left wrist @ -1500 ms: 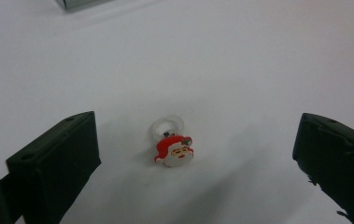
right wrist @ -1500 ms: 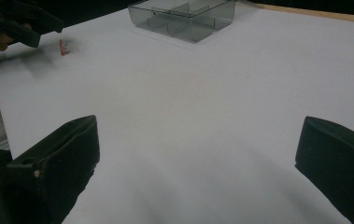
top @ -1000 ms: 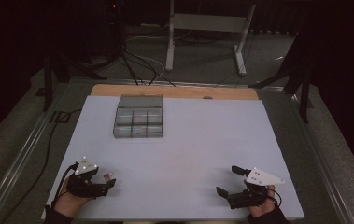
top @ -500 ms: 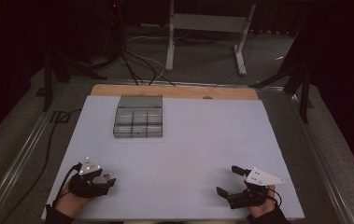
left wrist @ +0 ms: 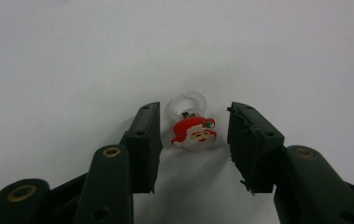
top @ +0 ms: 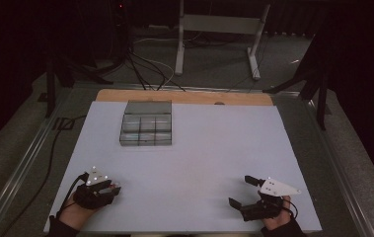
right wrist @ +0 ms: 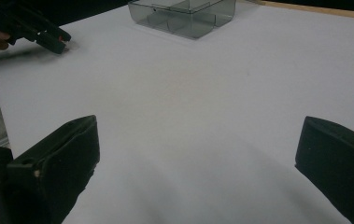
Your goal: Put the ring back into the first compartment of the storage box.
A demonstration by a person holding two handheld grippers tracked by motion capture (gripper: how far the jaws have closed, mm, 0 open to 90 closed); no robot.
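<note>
While the jaws of the left gripper point(left wrist: 193, 140) have just been closing, not yet touching | small red-and-white Santa-face ring on clear plastic band point(left wrist: 192, 127) is seen between the pads, nearer the left | risk: ring is nudged aside or flipped by uneven contact.

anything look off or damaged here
Nothing is spilled or askew. One small oddity: the pad edge on the left gripper looks ragged, at the jaw right of the Santa ring, which lies untouched between jaws that have just been closing. The compartment box sits square.
</note>
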